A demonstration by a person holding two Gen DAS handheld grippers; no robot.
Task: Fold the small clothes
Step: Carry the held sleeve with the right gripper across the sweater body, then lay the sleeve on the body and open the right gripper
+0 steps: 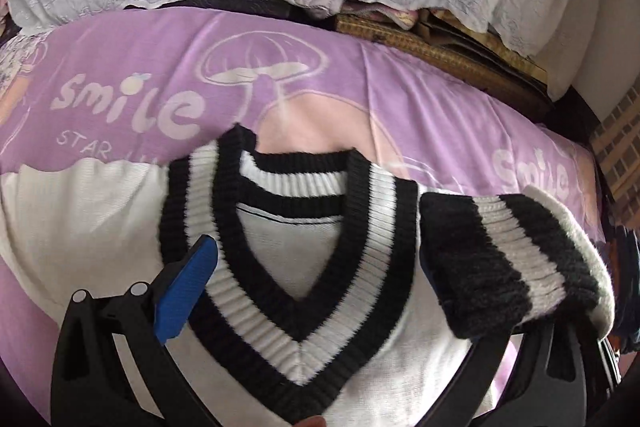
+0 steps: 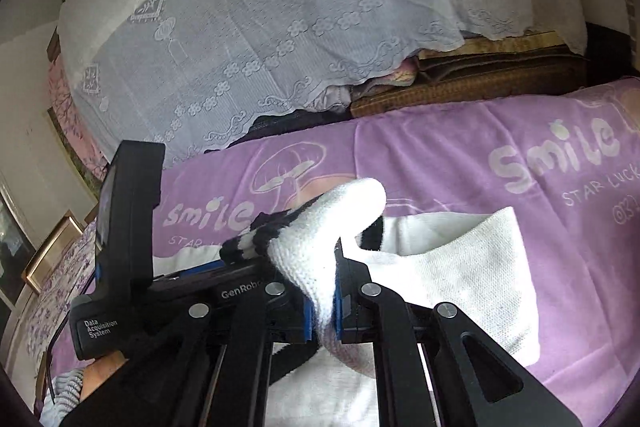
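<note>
White V-neck sweater lifted over a purple bed blanket

Left wrist view: the left hand-held gripper (image 1: 320, 287) stands wide, its blue pad (image 1: 186, 293) beside the sweater (image 1: 304, 267) collar; the right finger is hidden under a striped cuff (image 1: 516, 267), above the blanket (image 1: 120, 75). Right wrist view: the right hand-held gripper (image 2: 322, 301) is clamped on white knit of the sweater (image 2: 320, 247), near a lace cover (image 2: 260, 27).

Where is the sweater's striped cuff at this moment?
In the left wrist view the striped cuff sits at the right, beside the V-neck collar, above the purple blanket.
</note>
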